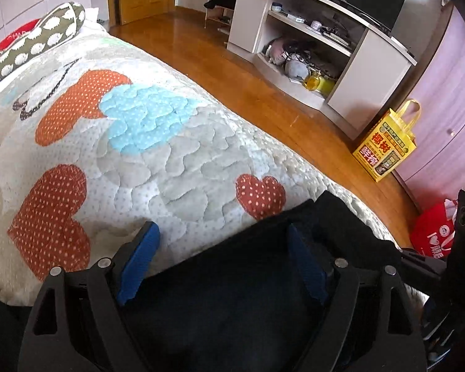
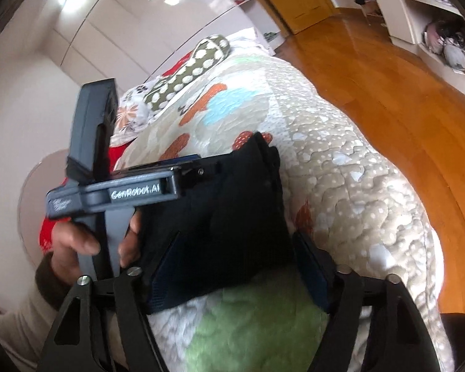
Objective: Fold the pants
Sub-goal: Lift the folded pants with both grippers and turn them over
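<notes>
Because the quilted bedspread patterned with orange and blue hearts (image 1: 176,142) gives a broad, soft, flat surface, the dark folded pants (image 2: 226,217) lie on it near the bed's edge by the wooden floor (image 1: 201,52), where both tools can reach them from the same side. Judging by the compact block they form, the folding looks well along. From the right wrist view, the left gripper (image 2: 198,161) is held by a hand (image 2: 77,248) at its grey handle, lying level across the cloth's near-left edge. Its blue-padded jaws stand wide, with the dark cloth between and under them; no pinch is visible. Meanwhile the right gripper (image 2: 232,260) tilts downward over the pants' near edge, jaws partly open either side of the cloth, pads apparently not pressing.
</notes>
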### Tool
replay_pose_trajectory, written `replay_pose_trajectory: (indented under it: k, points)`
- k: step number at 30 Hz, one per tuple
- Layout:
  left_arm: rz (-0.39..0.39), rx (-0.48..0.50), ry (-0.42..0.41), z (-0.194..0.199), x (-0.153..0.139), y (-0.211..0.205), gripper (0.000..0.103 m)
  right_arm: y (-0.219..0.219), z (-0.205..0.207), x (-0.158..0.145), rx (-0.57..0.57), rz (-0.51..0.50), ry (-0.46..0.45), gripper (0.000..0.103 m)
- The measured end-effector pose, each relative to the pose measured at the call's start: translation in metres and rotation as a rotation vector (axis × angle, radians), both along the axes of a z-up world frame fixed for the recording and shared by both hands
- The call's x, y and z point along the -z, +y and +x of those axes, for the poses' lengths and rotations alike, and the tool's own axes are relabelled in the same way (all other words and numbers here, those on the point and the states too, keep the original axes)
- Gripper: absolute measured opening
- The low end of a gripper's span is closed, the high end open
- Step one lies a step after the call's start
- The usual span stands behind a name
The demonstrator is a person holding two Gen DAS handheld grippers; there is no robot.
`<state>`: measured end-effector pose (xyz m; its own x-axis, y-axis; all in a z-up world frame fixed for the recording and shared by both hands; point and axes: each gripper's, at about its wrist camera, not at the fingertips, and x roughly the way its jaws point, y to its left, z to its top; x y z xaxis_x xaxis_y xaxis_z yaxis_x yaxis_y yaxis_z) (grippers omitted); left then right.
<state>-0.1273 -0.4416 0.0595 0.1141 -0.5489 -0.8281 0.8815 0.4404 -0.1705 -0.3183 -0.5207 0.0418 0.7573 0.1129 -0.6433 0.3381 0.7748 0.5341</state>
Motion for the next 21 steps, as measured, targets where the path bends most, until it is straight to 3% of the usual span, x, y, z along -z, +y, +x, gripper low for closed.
replay_pose_trajectory:
  k: [1, 3, 5, 8, 12, 16, 18, 21]
  points:
    - [-0.004, -0.005, 0.000, 0.000, 0.000, 0.000, 0.085, 0.001, 0.004, 0.000, 0.006, -0.015, 0.003, 0.043]
    - [-0.016, -0.022, 0.018, 0.004, 0.000, 0.004, 0.084, 0.001, 0.009, 0.000, 0.000, -0.008, -0.009, 0.023]
    - [-0.031, -0.055, 0.058, 0.010, -0.005, 0.013, 0.083, 0.004, 0.010, -0.006, -0.016, 0.001, -0.033, 0.022]
    - [-0.070, -0.137, 0.073, 0.023, -0.024, 0.046, 0.083, 0.022, 0.011, -0.035, -0.061, -0.097, -0.063, 0.021]
    - [-0.191, -0.279, 0.081, 0.043, -0.064, 0.132, 0.083, 0.053, 0.023, -0.072, -0.159, -0.157, -0.139, 0.021]
    - [-0.230, -0.428, 0.074, 0.055, -0.077, 0.211, 0.083, 0.107, 0.053, -0.086, -0.327, -0.201, -0.169, 0.021]
    - [-0.240, -0.506, 0.103, 0.057, -0.073, 0.249, 0.083, 0.140, 0.075, -0.081, -0.408, -0.201, -0.175, 0.027]
    - [-0.232, -0.611, 0.112, 0.059, -0.060, 0.294, 0.083, 0.178, 0.111, -0.047, -0.513, -0.091, -0.141, 0.061]
